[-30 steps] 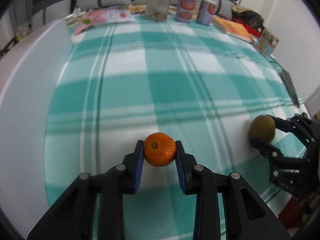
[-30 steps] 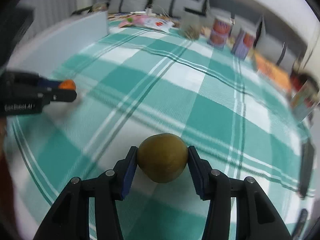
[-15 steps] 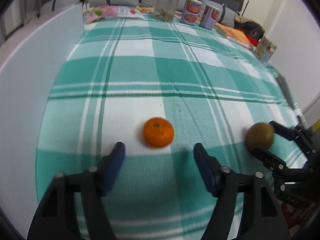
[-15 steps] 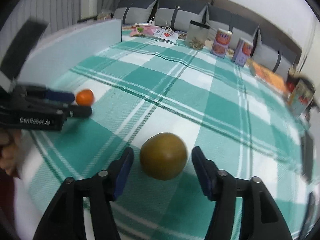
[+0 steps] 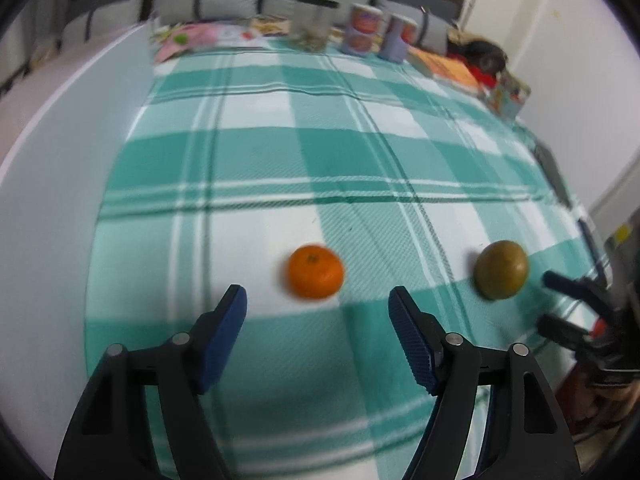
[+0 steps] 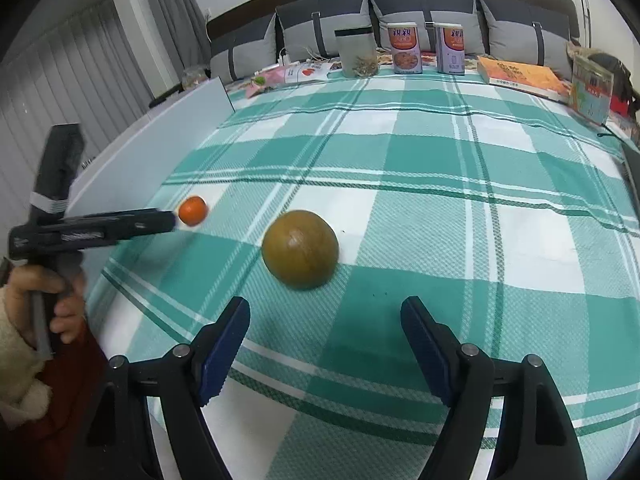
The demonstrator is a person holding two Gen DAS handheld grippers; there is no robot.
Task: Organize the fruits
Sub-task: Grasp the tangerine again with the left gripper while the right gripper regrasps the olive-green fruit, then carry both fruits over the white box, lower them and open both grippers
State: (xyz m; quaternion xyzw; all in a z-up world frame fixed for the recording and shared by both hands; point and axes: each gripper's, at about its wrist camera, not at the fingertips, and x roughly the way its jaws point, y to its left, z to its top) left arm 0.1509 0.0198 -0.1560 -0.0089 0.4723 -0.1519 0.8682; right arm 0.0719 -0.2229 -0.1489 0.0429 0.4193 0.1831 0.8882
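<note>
An orange mandarin (image 5: 316, 271) lies on the green checked cloth (image 5: 280, 152), just ahead of my left gripper (image 5: 318, 312), which stands open and apart from it. To its right rests a brown-green round fruit (image 5: 501, 269). In the right wrist view that same fruit (image 6: 300, 249) sits ahead of my right gripper (image 6: 326, 322); its jaws are opening and nothing is between them. The mandarin (image 6: 192, 210) shows at the left there, beside the left gripper's fingers (image 6: 132, 224). The right gripper's fingers (image 5: 568, 304) appear at the right edge of the left wrist view.
At the far edge stand a glass jar (image 6: 356, 53), two tins (image 6: 406, 49), books (image 6: 520, 76) and pillows (image 6: 320, 28). A pale panel (image 6: 160, 148) borders the cloth's left side. A hand (image 6: 48, 300) in a cream sleeve holds the left tool.
Both grippers let go of their fruit: the left jaws opened off the mandarin, the right jaws off the brown-green fruit. Both tools drew back, leaving each fruit on the cloth.
</note>
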